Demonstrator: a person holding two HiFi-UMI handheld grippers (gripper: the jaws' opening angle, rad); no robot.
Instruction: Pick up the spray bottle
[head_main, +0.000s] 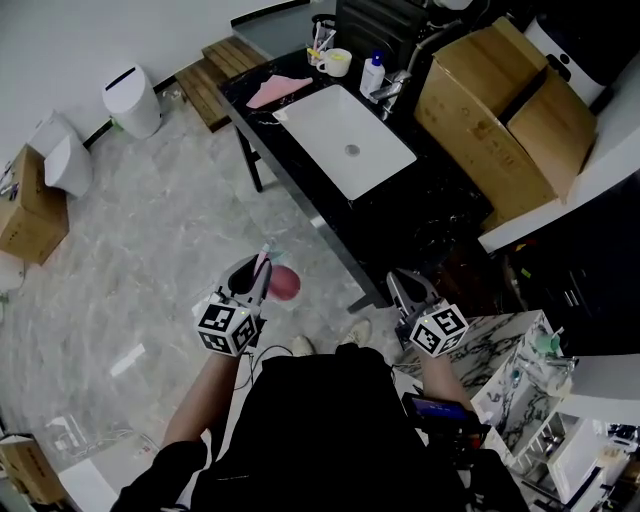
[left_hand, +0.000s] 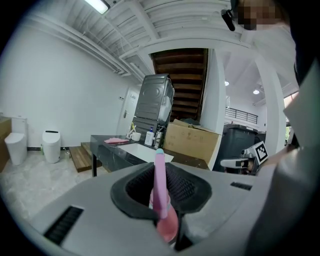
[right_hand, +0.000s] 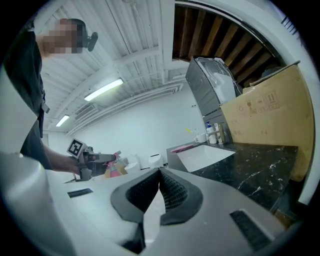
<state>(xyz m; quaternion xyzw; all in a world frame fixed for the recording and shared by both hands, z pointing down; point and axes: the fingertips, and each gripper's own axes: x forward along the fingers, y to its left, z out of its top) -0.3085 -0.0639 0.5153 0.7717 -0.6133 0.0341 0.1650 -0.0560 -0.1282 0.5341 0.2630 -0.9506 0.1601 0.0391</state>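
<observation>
Black counter (head_main: 268, 122) edge ahead of right tongs (head_main: 398, 281), open floor (head_main: 150, 230) beyond left tongs (head_main: 257, 274); left tongs clamped on pink spray bottle (left_hand: 160, 192), right tongs closed, empty

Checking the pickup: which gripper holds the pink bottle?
The left gripper: it is shut on the spray bottle, while the right gripper is shut on nothing.

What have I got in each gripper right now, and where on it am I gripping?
Left gripper grips the pink spray bottle by its slim upper part, round body hanging below the jaws. Right gripper holds nothing; jaws together.
</observation>
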